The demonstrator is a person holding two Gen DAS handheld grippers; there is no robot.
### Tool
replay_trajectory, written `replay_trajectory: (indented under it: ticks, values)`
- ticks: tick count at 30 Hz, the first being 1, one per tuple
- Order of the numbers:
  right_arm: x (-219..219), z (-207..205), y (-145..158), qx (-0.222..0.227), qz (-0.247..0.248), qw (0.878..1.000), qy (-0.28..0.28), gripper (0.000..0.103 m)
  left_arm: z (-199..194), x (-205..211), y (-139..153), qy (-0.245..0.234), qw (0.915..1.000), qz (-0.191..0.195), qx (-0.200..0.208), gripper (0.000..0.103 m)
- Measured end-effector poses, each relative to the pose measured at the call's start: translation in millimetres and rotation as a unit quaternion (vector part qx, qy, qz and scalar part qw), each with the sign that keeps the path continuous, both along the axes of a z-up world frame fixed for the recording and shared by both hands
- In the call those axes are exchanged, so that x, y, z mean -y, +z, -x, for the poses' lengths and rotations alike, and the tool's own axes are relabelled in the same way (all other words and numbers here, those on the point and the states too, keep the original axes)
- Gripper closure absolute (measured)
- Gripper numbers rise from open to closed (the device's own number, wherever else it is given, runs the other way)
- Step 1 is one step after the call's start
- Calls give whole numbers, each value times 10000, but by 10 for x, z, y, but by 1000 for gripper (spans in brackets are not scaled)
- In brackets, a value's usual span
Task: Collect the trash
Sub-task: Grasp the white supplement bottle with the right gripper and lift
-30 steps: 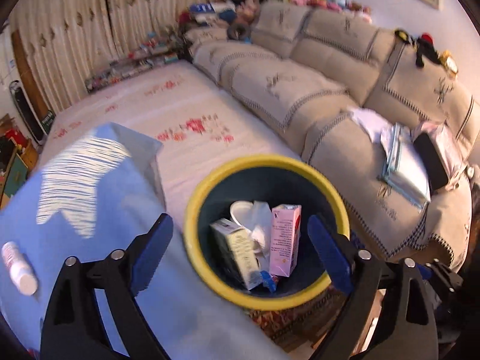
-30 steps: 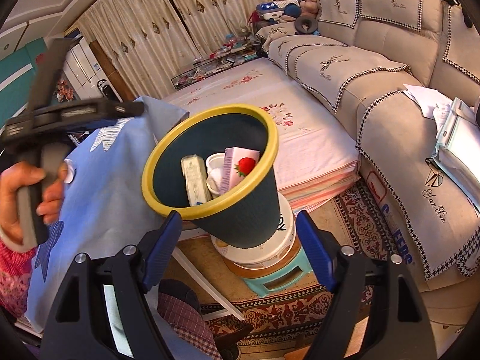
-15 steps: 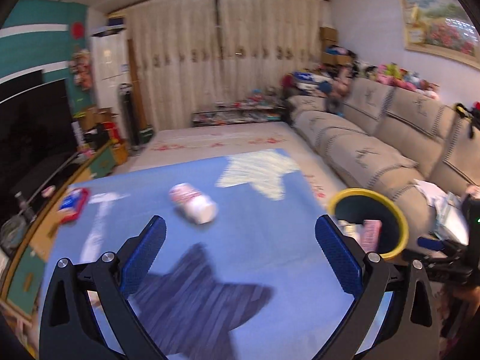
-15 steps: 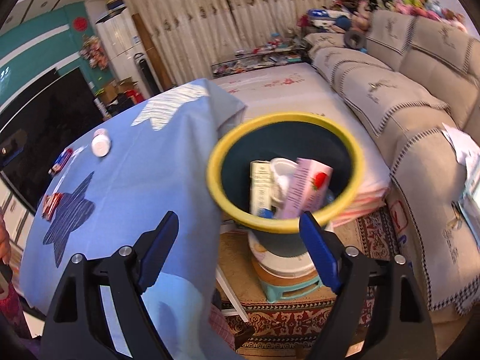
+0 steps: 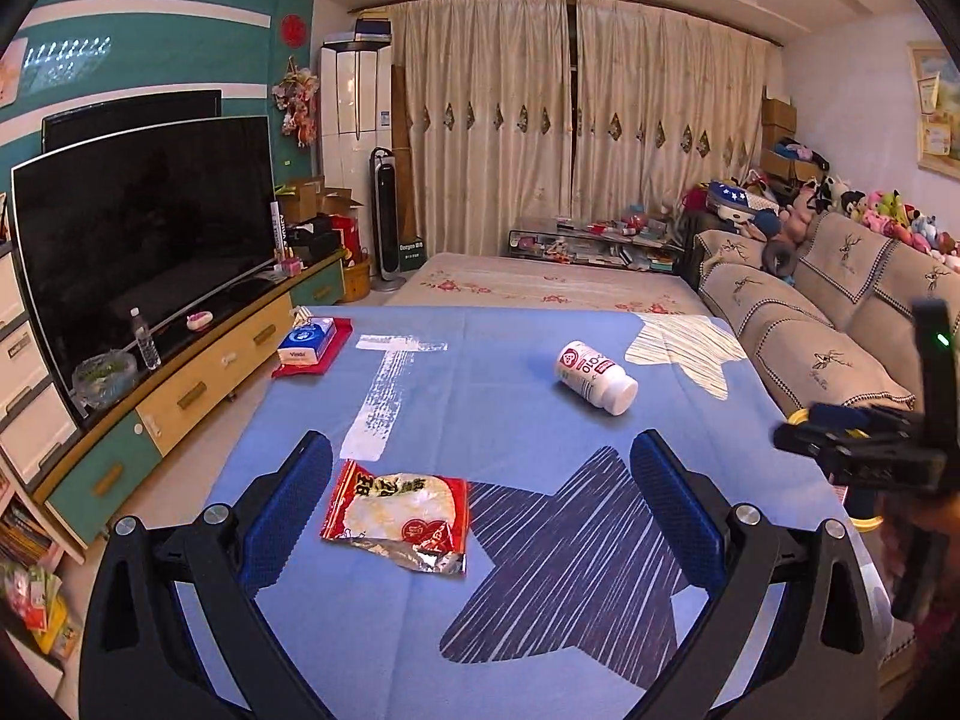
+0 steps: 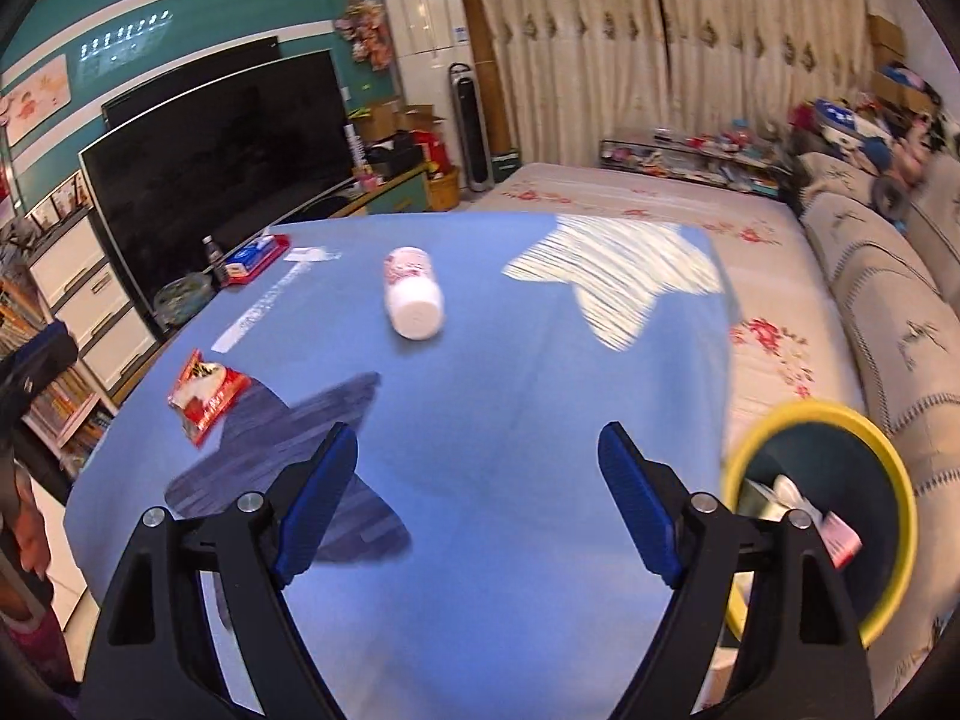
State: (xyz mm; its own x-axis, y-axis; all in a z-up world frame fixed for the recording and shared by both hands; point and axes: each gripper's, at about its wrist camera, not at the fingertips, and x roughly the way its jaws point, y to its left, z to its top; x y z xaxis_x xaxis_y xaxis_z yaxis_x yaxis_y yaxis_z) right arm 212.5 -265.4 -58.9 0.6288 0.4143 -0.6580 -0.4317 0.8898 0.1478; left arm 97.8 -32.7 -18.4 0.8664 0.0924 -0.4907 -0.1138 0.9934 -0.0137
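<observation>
On blue tablecloth (image 5: 510,396): snack wrapper (image 5: 397,517) lying at 11 o'clock between spread left gripper (image 5: 480,510) fingers, nearer than right gripper (image 6: 477,504), also gaping empty; bottle (image 5: 594,377) at 1 o'clock.

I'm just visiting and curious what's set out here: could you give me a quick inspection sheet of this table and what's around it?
Surface: table under a blue cloth with star prints.
Job's things: red snack wrapper lying flat; white bottle on its side; yellow-rimmed bin beside the table, already holding cartons.
Clutter: tissue pack on a red mat at the far left corner.
Grippers: left gripper empty, jaws open, just before the wrapper; right gripper empty, jaws open, over the cloth.
Cables: nothing seen.
Surroundings: TV, sofa, curtains.
</observation>
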Motion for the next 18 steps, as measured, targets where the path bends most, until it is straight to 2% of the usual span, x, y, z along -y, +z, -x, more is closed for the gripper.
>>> replay_trajectory:
  ticks: [6, 13, 18]
  values:
    - [-577, -500, 2, 57, 257, 9992, 312, 25, -15, -48, -47, 41, 10000, 57, -36, 5]
    - [-1032, -1161, -191, -282, 696, 9958, 519, 25, -34, -173, -114, 101, 9998, 128, -129, 5]
    - [-1266, -1423, -356, -485, 869, 9933, 589, 25, -60, -271, -179, 183, 9994, 222, -211, 5]
